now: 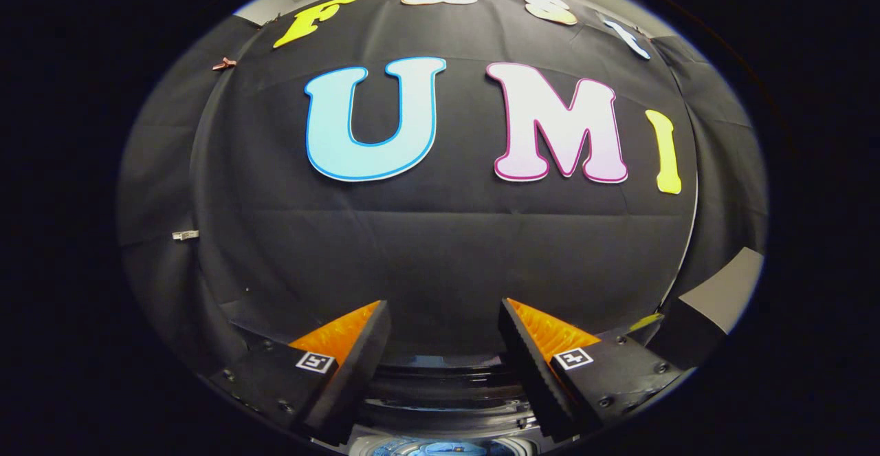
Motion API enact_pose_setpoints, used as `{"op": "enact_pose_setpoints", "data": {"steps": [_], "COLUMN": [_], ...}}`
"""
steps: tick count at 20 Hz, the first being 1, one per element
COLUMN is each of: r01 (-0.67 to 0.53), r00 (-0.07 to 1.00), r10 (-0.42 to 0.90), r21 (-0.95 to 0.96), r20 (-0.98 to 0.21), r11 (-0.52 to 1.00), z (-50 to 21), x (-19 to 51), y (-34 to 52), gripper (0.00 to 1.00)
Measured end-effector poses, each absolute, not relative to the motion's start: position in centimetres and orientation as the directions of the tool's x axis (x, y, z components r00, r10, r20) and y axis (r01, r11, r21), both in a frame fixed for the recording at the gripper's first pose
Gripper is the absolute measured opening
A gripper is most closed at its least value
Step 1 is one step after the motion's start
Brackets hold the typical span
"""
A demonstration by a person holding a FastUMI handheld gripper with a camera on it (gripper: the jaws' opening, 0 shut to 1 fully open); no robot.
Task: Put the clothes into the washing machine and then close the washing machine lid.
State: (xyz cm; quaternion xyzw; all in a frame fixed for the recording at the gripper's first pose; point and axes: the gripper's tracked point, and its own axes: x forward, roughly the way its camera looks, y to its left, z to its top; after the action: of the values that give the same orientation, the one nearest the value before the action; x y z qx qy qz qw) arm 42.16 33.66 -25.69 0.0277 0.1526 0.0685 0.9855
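Holding my gripper (443, 346) level, I face the booth's black cloth wall (440, 250), so the jaws stand wide apart with nothing between them. Below and between the fingers (361, 353) I see the washing machine (440, 391): its dark, raised lid stands just ahead of the fingertips, and a sliver of the pale tub opening (440, 448) lies under them. Something bluish sits in that opening, too small to name as clothes. I judge the lid is still up, so closing remains. My height above the machine suits coming down onto the lid's edge.
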Motion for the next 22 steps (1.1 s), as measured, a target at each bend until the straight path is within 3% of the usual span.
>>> {"op": "enact_pose_setpoints", "data": {"steps": [22], "r01": [-0.153], "r00": [0.942], "r10": [0.166], "r21": [0.067], "r20": [-0.291], "r11": [0.986], "z": [-25.3], "x": [35.7], "y": [33.5], "gripper": [0.99]}}
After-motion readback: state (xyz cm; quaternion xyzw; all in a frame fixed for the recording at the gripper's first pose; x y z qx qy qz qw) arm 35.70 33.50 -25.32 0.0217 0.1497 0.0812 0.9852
